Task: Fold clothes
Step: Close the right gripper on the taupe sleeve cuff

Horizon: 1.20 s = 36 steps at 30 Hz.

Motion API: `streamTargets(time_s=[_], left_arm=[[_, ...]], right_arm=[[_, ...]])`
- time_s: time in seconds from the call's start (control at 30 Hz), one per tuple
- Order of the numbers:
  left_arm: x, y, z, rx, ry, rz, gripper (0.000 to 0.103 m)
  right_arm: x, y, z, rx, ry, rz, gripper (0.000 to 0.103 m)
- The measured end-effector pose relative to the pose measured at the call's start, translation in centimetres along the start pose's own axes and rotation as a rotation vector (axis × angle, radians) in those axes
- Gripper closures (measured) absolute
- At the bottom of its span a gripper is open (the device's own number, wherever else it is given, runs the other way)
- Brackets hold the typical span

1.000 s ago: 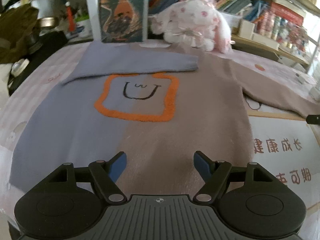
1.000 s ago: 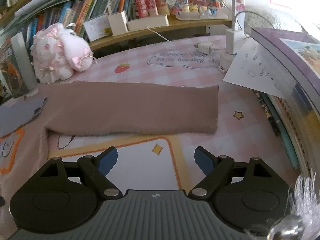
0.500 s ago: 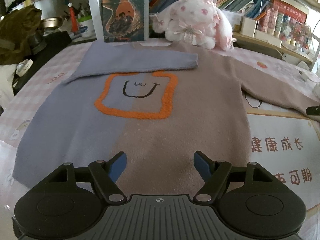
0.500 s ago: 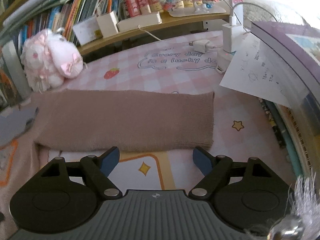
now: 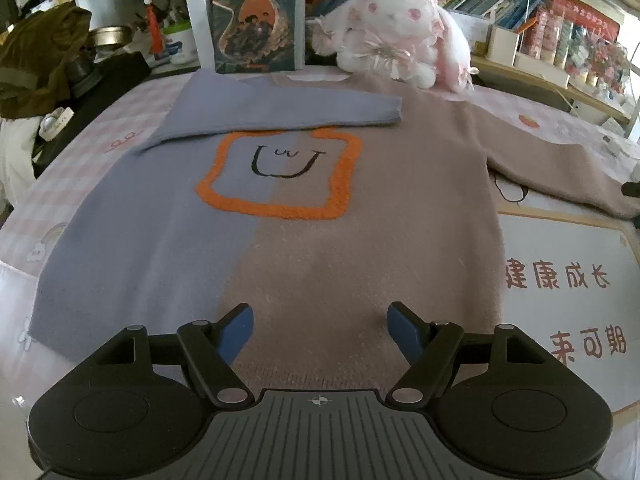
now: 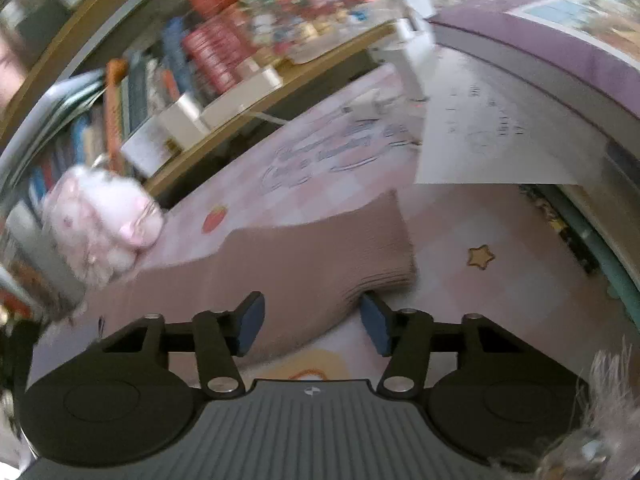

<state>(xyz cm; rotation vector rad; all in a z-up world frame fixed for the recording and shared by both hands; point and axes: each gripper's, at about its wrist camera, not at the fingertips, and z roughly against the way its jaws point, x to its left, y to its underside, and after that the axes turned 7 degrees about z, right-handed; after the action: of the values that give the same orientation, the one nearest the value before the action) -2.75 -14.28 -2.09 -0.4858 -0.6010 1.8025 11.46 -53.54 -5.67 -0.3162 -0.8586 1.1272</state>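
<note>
I see a table covered by a pink checked cloth with small printed pictures, a strawberry and a star among them. My landmark is the sweater, which lies flat on the cloth, half blue-grey and half brown, with an orange square and a drawn face on its chest. Its blue-grey sleeve is folded across the chest; its brown sleeve stretches out sideways on the cloth. Just behind the sweater's collar sits a pink plush toy, and beside that an upright book. Beyond the brown sleeve's cuff lies 1 white sheet of paper, blurred.
</note>
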Motion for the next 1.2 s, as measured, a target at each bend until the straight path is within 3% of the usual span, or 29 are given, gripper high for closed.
streamTargets(time_s=[0.13,0.23,0.37,0.43,0.57,0.8,1.2], left_arm=[[0.1,0.1,0.1,-0.005,-0.004,0.004,0.027],[0.3,0.1,0.2,-0.007,-0.009,0.011,0.027],[0.4,-0.1,0.0,-0.005,-0.012,0.014,0.027],[0.3,-0.2,0.0,-0.007,-0.008,0.006,0.027],[0.0,-0.4,-0.1,-0.011,0.0,-0.01,0.027],[0.3,-0.7,-0.1,-0.027,0.008,-0.009,0.027],[2.6,-1.2,-0.2,-0.071,0.072,-0.011,0.027]], right_arm=[[-0.7,-0.7,-0.1,-0.041,0.091,-0.005,0.052],[-1.3,-1.1,-0.4,-0.044,0.086,-0.019,0.053],[-1.9,-1.0,-0.5,-0.028,0.042,-0.07,0.072],[-2.0,-0.9,-0.6,-0.019,0.023,-0.09,0.075],[-1.8,-0.9,-0.9,0.008,0.034,-0.072,0.097],[0.6,-2.1,0.6,-0.035,-0.009,0.06,0.098],[6.2,-3.2,3.4,-0.061,-0.136,0.063,0.098]])
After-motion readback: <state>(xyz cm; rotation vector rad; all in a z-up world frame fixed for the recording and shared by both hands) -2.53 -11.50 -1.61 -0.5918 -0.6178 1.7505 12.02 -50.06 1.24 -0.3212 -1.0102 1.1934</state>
